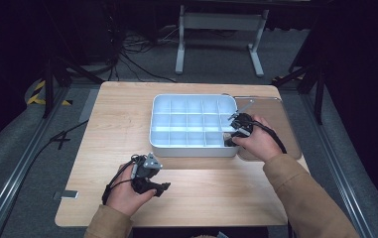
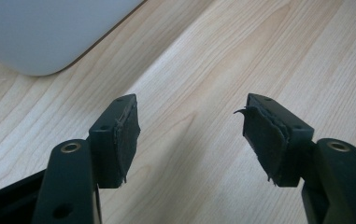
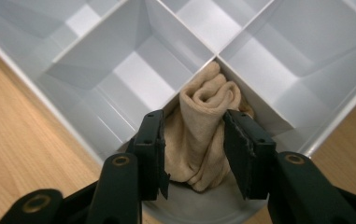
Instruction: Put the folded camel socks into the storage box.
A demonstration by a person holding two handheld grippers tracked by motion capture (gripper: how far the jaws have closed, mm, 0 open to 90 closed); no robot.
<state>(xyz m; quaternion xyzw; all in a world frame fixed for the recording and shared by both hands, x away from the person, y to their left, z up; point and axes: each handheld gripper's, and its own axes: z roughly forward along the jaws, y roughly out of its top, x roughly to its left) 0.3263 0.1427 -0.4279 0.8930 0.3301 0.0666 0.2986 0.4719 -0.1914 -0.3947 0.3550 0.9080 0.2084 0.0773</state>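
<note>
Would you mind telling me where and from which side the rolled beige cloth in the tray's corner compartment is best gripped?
Grip the rolled beige cloth across its upper roll, coming from above. It stands upright against the divider walls of the white tray, which block its sides. The right gripper already straddles it this way.

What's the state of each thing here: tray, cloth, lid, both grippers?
White divided tray: on the table, uncovered, the compartments in view bare except one.
Beige rolled cloth: stuffed in the tray's near-right corner compartment, between the right jaws.
Clear lid: off, lying flat right of the tray.
Right gripper: over the corner compartment, jaws astride the cloth, pads not clearly pressing.
Left gripper: open, holding nothing, over bare table.
</note>
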